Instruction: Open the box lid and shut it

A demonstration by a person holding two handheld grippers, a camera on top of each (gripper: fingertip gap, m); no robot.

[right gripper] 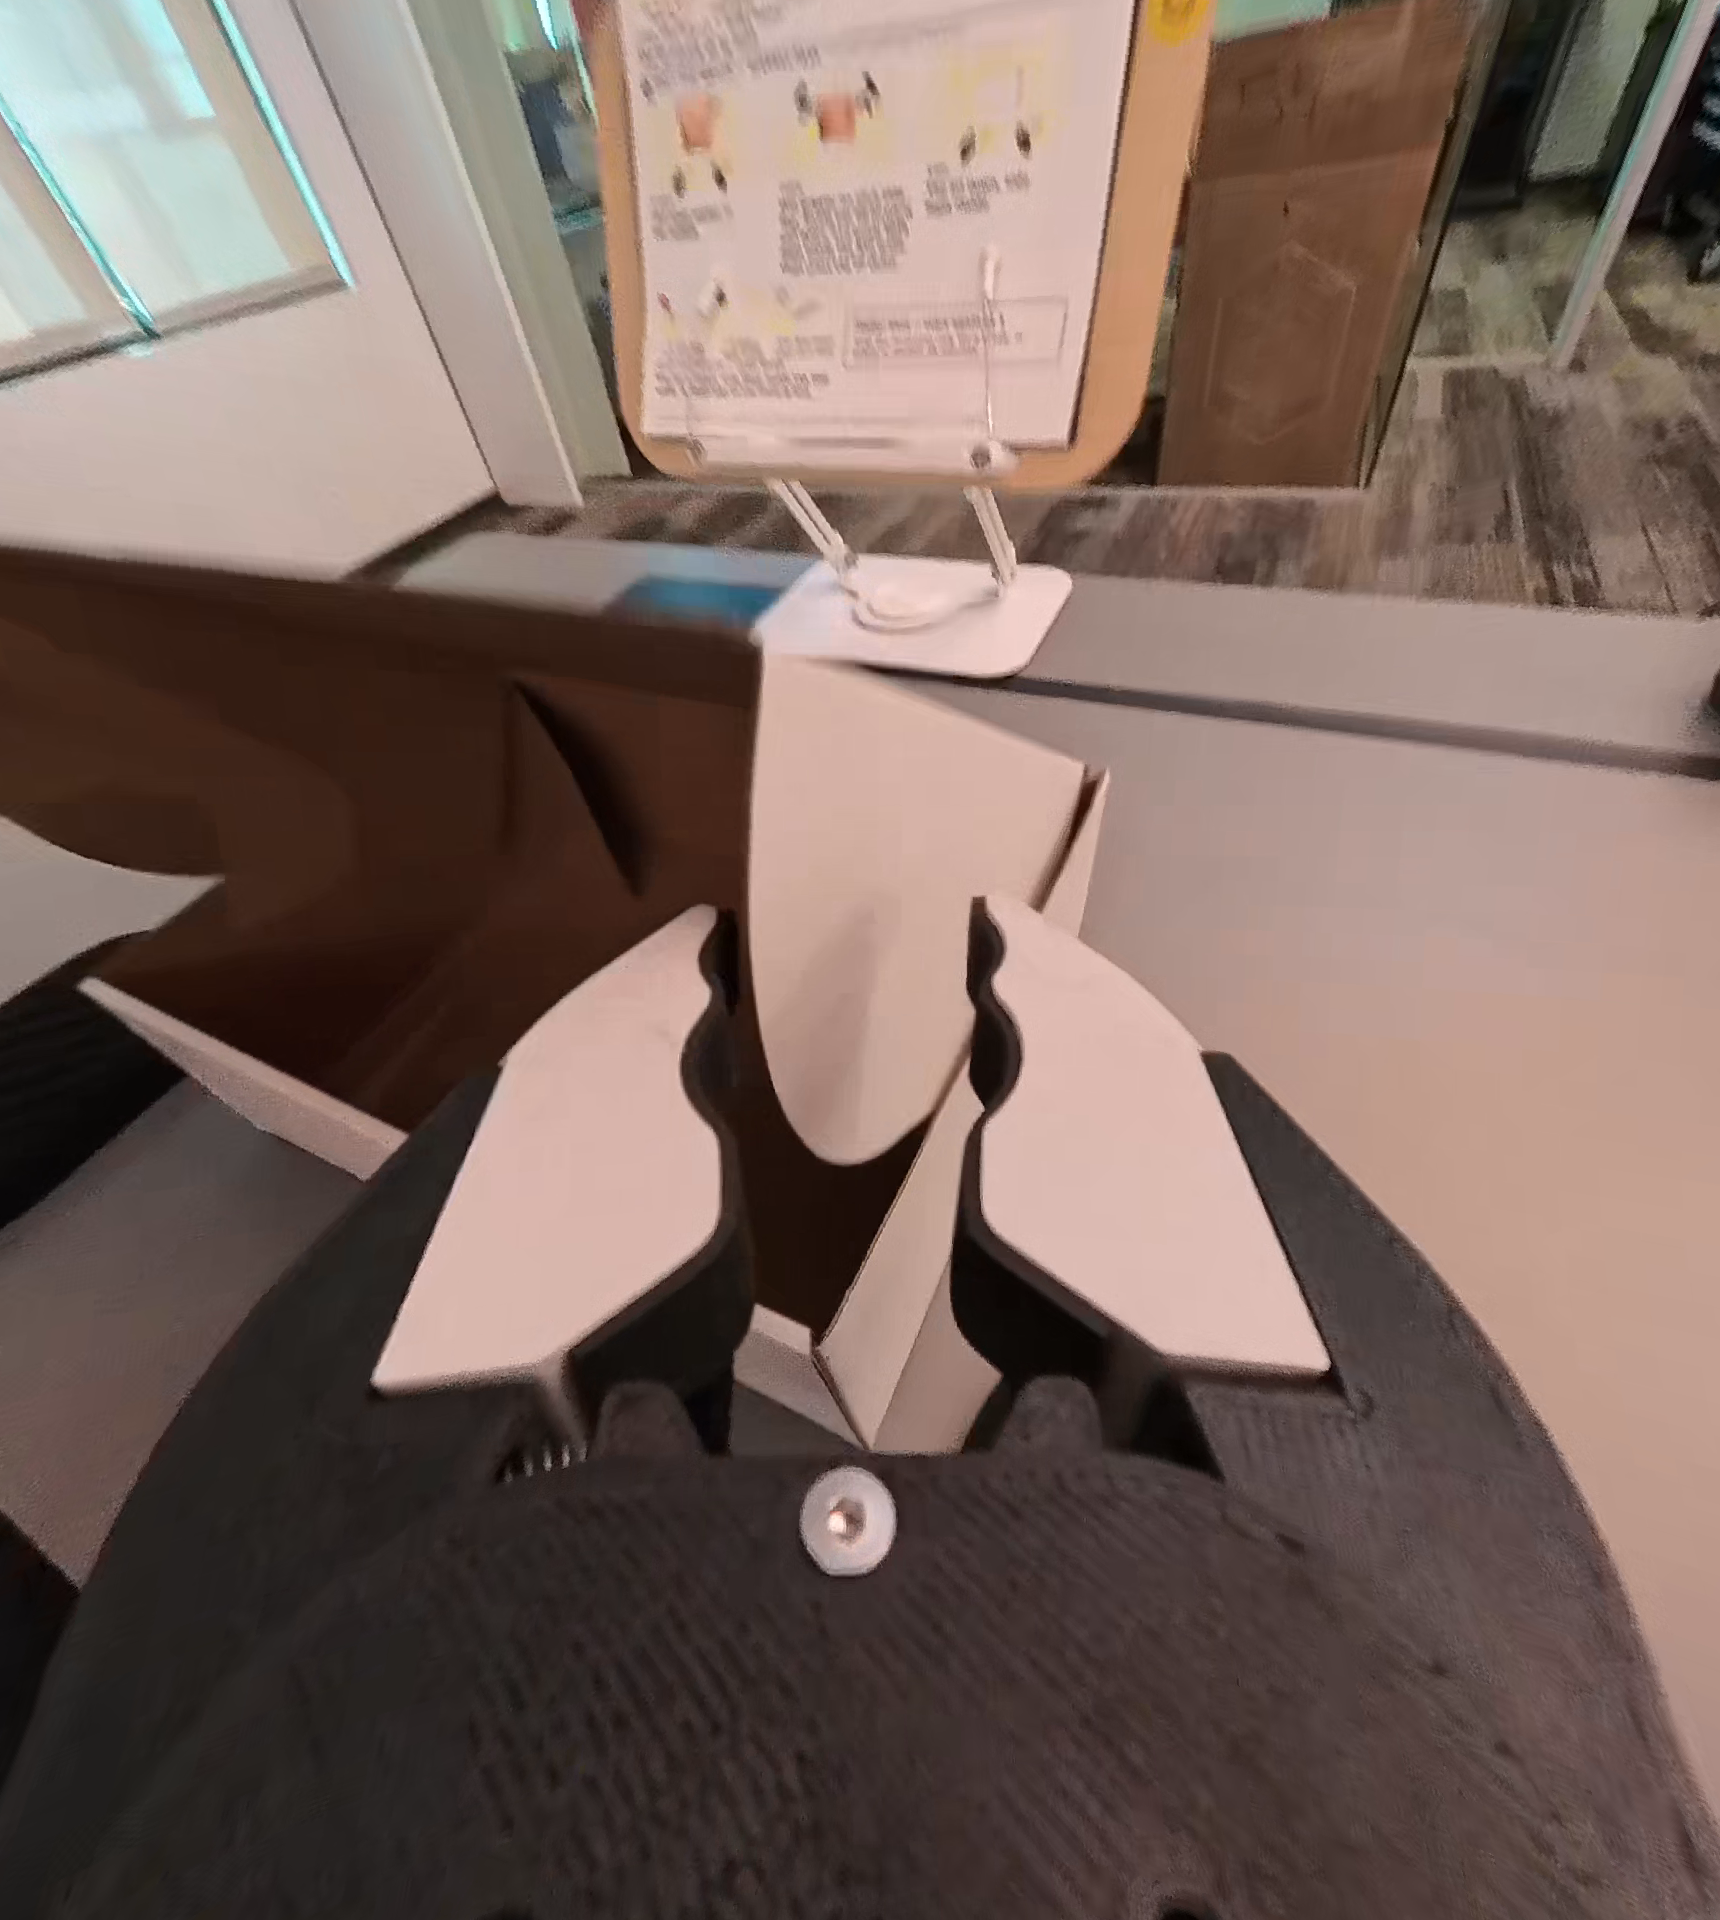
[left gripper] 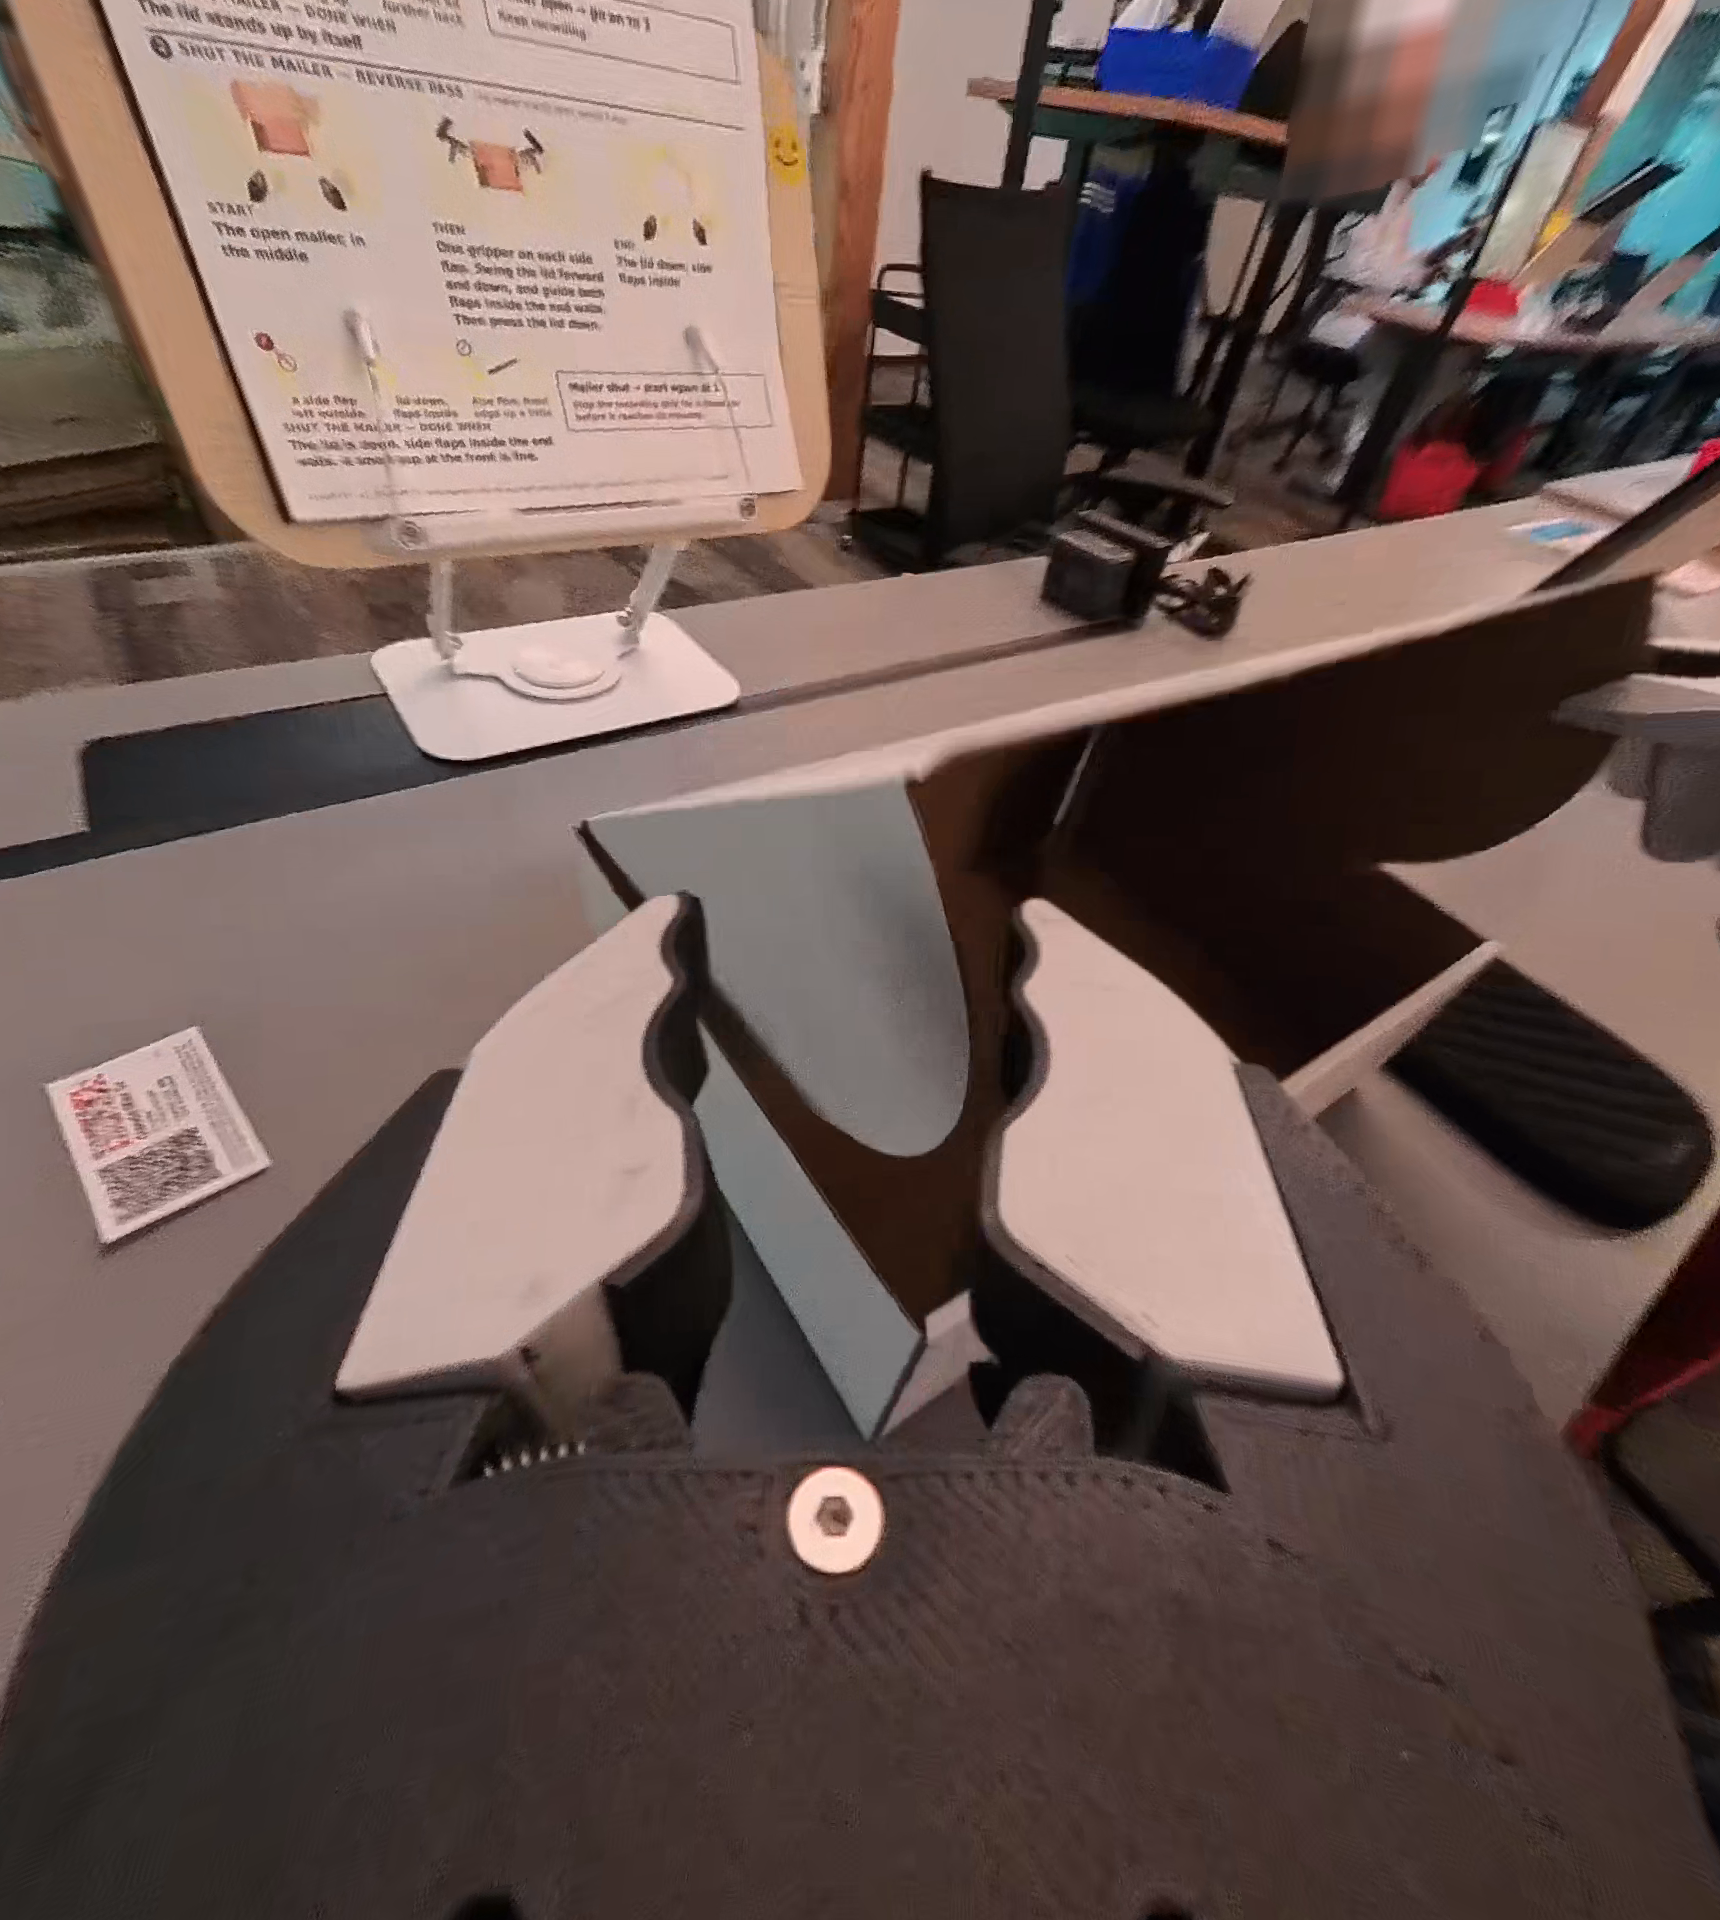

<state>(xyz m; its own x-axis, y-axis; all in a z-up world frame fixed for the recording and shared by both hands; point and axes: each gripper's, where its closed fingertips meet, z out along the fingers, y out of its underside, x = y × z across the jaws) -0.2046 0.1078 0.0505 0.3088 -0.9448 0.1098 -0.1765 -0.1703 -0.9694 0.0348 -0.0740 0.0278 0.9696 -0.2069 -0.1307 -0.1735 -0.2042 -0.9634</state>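
Note:
The box is a white mailer with a brown inside. Its lid (left gripper: pixel 1355 707) is raised and slants over the box; it also shows in the right wrist view (right gripper: pixel 316 727). My left gripper (left gripper: pixel 856 914) is open, with the lid's left side flap (left gripper: pixel 835 987) hanging between its fingers above the left end wall (left gripper: pixel 814 1278). My right gripper (right gripper: pixel 851 920) is open, with the right side flap (right gripper: pixel 856 987) between its fingers above the right end wall (right gripper: pixel 897 1309). A black textured item (left gripper: pixel 1542 1101) lies inside the box.
An instruction sheet on a stand (left gripper: pixel 482 260) rises behind the box on a white base (left gripper: pixel 555 686). A small printed card (left gripper: pixel 155 1132) lies on the grey table (left gripper: pixel 212 935) to the left. A small black device (left gripper: pixel 1105 571) sits at the back edge.

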